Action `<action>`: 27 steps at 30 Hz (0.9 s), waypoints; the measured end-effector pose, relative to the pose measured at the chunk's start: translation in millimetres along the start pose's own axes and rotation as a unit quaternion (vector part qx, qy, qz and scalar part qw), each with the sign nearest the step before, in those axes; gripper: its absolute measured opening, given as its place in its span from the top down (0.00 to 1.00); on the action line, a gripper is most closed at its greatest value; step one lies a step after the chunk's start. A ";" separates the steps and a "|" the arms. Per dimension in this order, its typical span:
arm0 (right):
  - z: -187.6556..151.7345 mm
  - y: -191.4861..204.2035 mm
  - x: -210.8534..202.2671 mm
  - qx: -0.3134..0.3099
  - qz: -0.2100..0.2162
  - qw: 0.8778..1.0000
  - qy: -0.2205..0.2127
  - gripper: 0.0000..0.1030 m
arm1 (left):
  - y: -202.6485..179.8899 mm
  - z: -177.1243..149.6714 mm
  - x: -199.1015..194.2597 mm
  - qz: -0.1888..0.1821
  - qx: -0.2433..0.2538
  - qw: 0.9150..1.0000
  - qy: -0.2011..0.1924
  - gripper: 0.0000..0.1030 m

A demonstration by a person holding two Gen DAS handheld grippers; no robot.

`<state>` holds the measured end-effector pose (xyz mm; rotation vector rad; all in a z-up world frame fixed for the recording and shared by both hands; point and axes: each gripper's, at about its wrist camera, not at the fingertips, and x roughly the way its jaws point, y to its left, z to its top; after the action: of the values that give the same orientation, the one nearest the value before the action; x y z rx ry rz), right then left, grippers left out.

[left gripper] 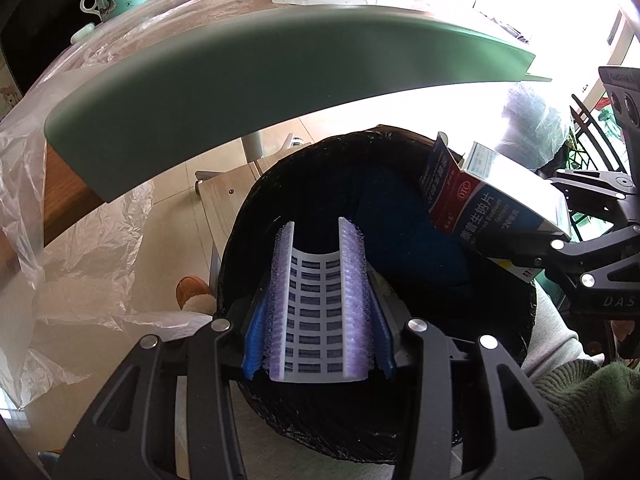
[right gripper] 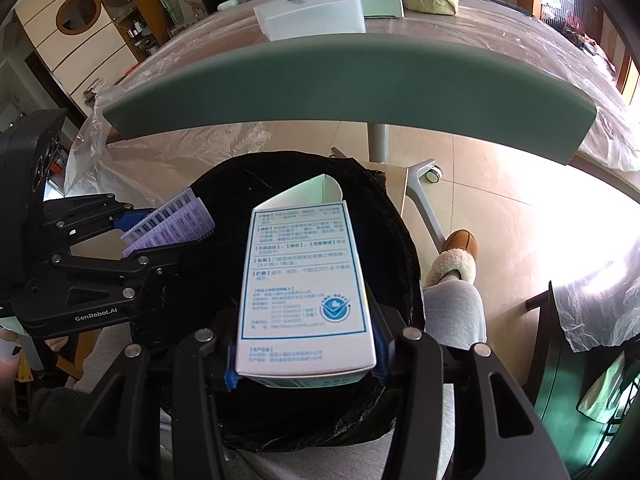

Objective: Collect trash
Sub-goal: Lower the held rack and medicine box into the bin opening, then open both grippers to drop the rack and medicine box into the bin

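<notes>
Clamped between the left gripper's [left gripper: 320, 300] jaws at lower centre, a purple hair roller [left gripper: 318, 304] hangs over the black-lined bin [left gripper: 400, 432], poised for dropping in. Seen from the right wrist, the right gripper [right gripper: 306, 368] pinches a medicine box [right gripper: 304, 292] above the same bin at centre, below the green worktop edge [right gripper: 348, 92], likely for the same reason.

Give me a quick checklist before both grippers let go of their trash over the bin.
1. Left gripper shut on the purple ridged plastic hair roller: ok.
2. Right gripper shut on the white and blue cardboard medicine box: ok.
3. Black-lined round bin open beneath the roller: ok.
4. Box over the bin mouth: ok.
5. The two grippers apart from each other: ok.
6. Room left inside the bin: cannot tell, too dark.
</notes>
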<state>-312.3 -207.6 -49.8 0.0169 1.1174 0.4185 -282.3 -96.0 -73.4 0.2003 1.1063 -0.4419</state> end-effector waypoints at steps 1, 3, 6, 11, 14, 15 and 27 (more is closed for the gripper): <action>0.1 0.7 -1.3 -0.001 0.000 1.000 -0.002 0.53 | -0.2 -0.4 -0.9 -0.002 0.003 1.000 -0.003 0.55; 1.3 0.8 -5.6 0.004 -0.002 1.000 -0.012 0.32 | -2.1 0.5 -2.9 0.004 0.006 1.000 -0.008 0.30; 2.2 -2.4 -12.4 0.016 -0.001 0.999 -0.027 0.26 | -1.9 0.4 -8.1 0.006 0.005 1.000 -0.018 0.27; 4.1 -5.9 -27.6 0.018 -0.021 0.998 -0.050 0.20 | -1.1 1.2 -17.5 0.010 0.001 1.000 -0.027 0.27; 6.4 -6.4 -43.9 0.011 -0.046 0.996 -0.074 0.16 | -2.6 3.8 -30.0 0.012 0.000 0.999 -0.040 0.23; 7.9 -6.1 -49.5 0.007 -0.054 0.995 -0.083 0.16 | -2.9 5.1 -36.5 0.012 -0.002 0.999 -0.047 0.23; 132.6 -47.8 -111.1 0.062 -0.103 0.968 -0.221 0.04 | -12.9 75.5 -99.9 -0.029 -0.039 0.982 -0.184 0.01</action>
<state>-222.3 -263.1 95.2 0.0993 0.6947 0.1452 -263.5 -111.2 50.1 0.0141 0.7646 -0.4650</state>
